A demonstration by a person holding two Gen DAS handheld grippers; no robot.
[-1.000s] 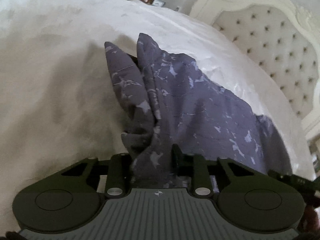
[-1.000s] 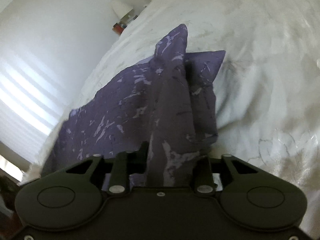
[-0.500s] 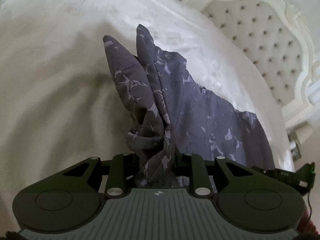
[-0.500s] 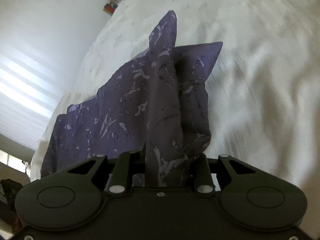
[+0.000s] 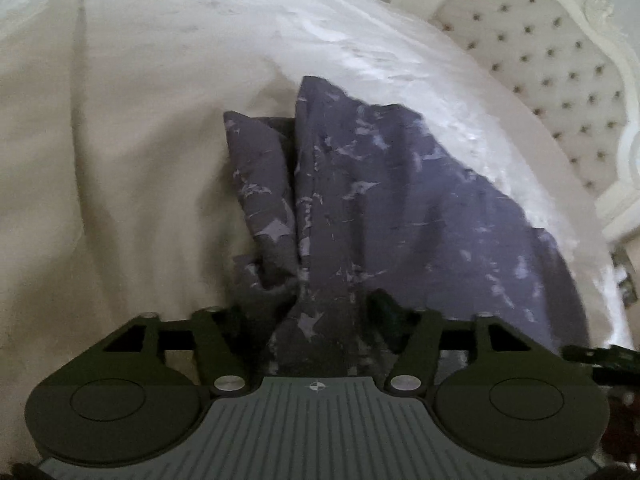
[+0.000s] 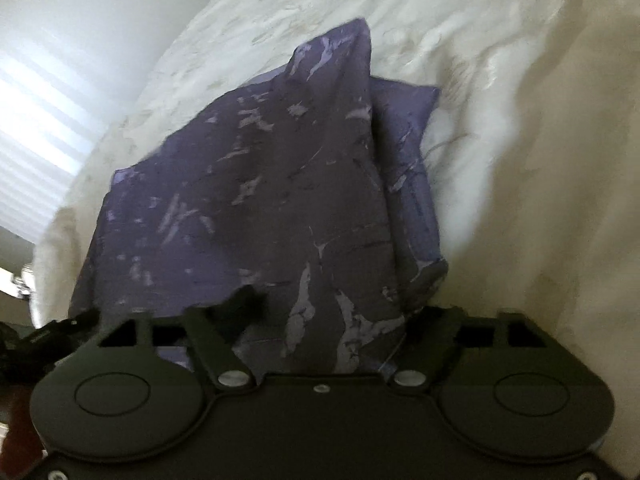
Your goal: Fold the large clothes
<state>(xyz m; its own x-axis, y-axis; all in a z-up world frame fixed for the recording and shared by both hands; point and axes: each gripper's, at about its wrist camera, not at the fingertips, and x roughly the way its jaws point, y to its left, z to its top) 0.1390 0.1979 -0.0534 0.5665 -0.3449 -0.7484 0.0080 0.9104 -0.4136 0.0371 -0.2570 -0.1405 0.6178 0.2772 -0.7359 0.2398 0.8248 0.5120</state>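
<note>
The purple patterned garment [image 5: 400, 208] lies folded on the white bedspread [image 5: 140, 120], near the tufted headboard [image 5: 552, 64]. The left gripper [image 5: 316, 312] has just been opening, and its jaws stand apart with a bunched edge of the cloth lying loose between them. Over on the other side, the right gripper [image 6: 332, 312] has just spread wide too, fabric draped between its fingers, not pinched.

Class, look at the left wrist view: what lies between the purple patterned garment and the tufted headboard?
Only white bedcover lies between the purple garment and the headboard; nothing else sits on that stretch. The left wrist view shows it.
</note>
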